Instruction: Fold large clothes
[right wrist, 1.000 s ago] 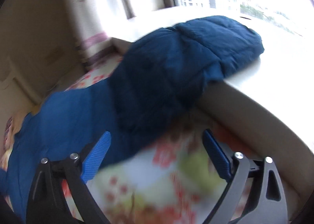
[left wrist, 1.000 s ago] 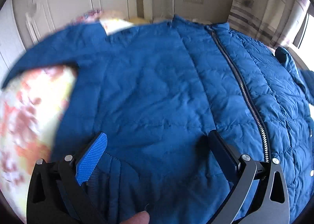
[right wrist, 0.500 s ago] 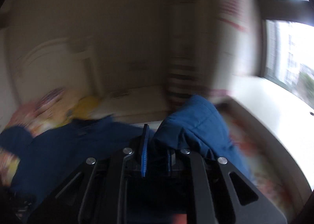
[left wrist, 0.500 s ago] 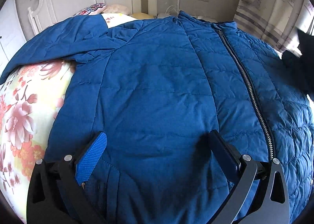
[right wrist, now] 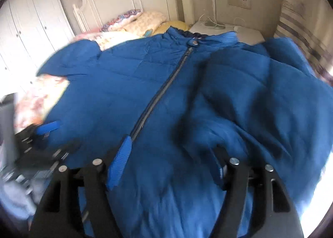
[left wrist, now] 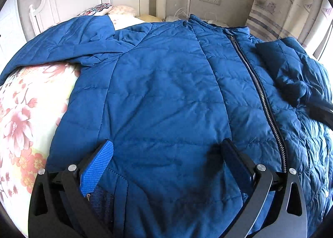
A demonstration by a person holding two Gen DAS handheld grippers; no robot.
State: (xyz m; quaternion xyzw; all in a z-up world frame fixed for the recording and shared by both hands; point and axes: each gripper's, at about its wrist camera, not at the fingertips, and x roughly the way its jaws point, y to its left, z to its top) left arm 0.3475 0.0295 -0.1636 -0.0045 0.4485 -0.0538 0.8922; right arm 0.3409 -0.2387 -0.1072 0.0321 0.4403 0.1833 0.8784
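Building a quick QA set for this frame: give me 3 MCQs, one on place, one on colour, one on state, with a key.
1. Where does the jacket lie?
A. spread on the floral bedspread
B. hung on a hook
C. on the floor

2. What colour is the jacket?
A. red
B. blue
C. grey

3. How is the zipper?
A. done up along the front
B. fully undone, the front spread apart
C. torn off

Key:
1 A, the floral cover shows beside and under the jacket.
2 B, the quilted fabric is blue in both views.
3 A, the two front panels meet along the closed teeth up towards the collar.
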